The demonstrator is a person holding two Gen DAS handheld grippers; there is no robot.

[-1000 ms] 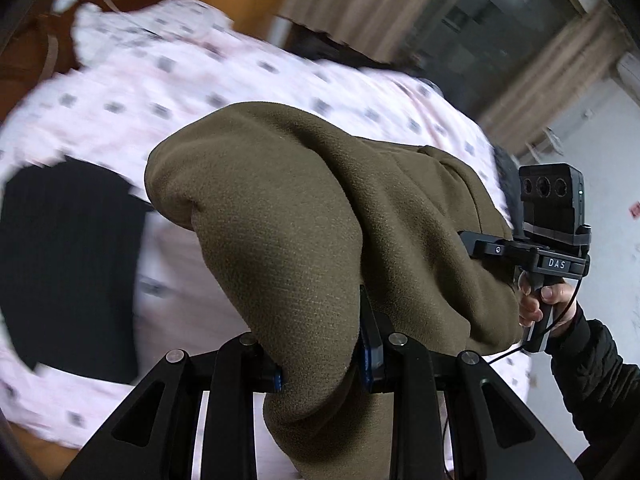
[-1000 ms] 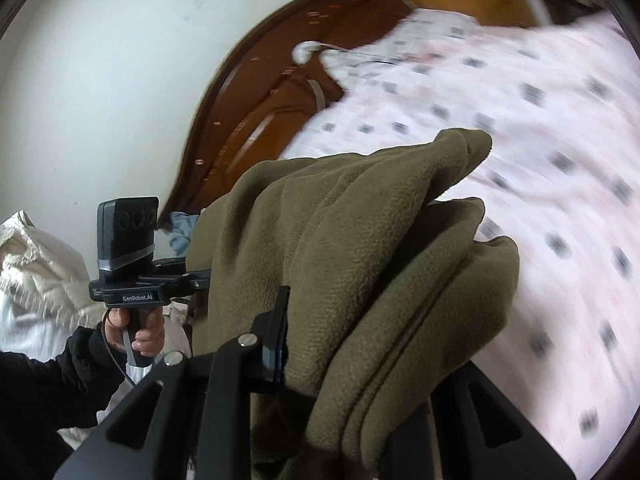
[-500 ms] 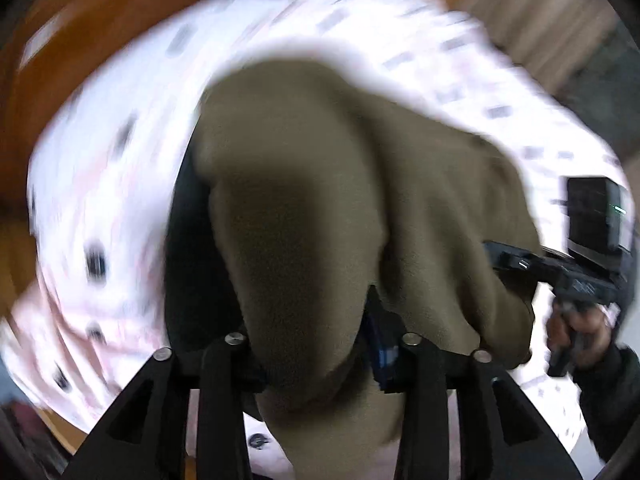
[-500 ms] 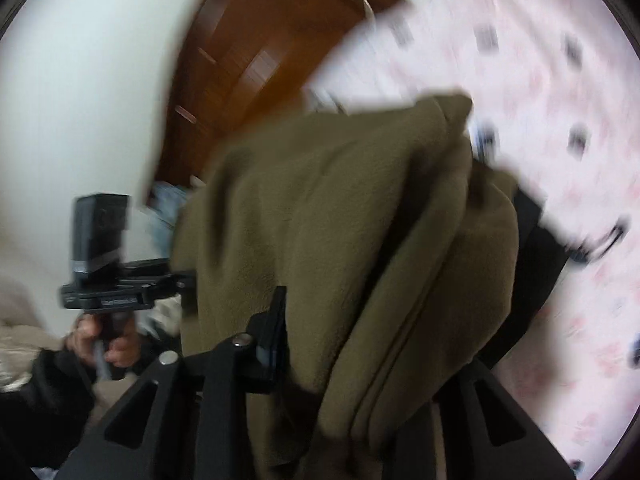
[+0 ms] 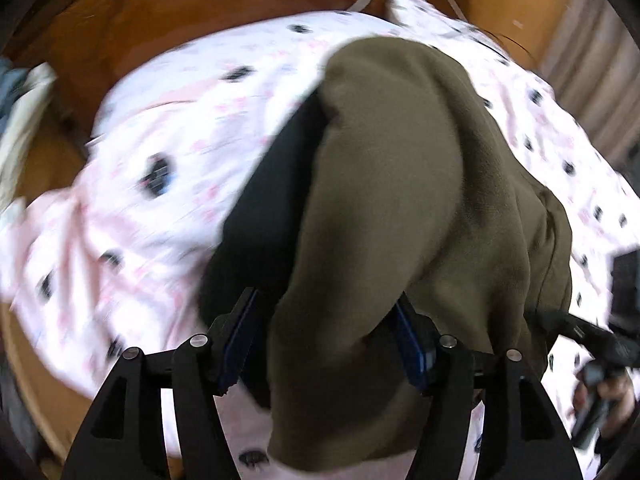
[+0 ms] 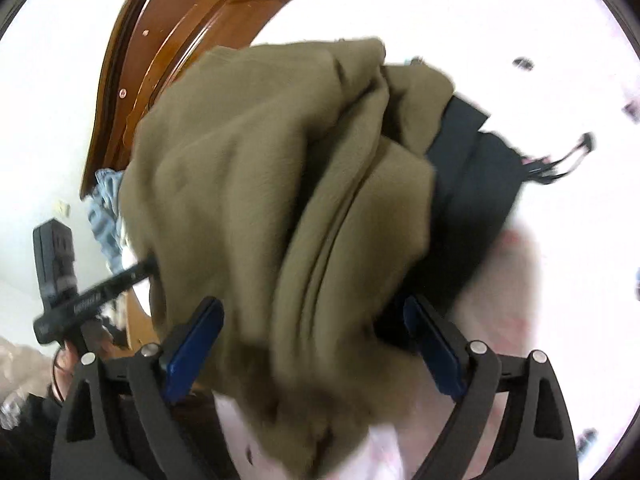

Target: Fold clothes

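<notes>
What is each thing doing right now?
Olive-green fleece garment: folded, lying over the black garment.
Black folded garment: on the bed, partly covered.
Left gripper: jaws opening, fleece between.
Right gripper: jaws opening, fleece between.
Pink patterned bedsheet: spread, rumpled.

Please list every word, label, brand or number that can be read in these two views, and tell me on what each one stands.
No text can be read for certain.
Left claw's bar, in the right wrist view: a pale label, too blurred to read.
Right claw's bar, in the left wrist view: no readable marking.
Sheet: dark printed motifs, blurred, not legible.
Olive garment: no label shows.
</notes>
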